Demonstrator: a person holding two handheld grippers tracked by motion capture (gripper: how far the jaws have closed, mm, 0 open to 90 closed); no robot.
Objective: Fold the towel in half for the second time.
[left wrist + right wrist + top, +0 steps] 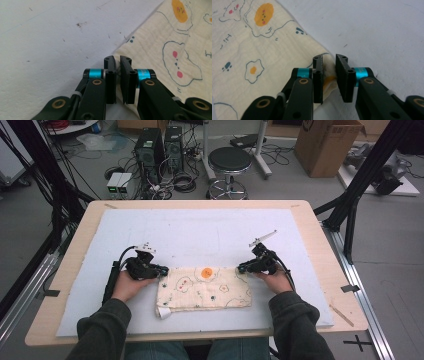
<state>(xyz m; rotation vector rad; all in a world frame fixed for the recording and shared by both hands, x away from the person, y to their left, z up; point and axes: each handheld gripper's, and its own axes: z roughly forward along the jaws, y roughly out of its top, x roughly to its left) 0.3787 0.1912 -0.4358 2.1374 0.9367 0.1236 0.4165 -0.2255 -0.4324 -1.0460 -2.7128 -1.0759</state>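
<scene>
Perhaps "Hi" on the cloth [262, 45]

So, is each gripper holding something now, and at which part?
Both pinch the folded cloth at its far corners: the left gripper at the far-left corner, the right gripper at the far-right corner, with fabric between its jaws.

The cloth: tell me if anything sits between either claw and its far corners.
Nothing visible does. The left claw is closed on the cloth at its far left corner, and the right claw has the far right corner between its jaws. The white mat around the cloth is bare.
</scene>
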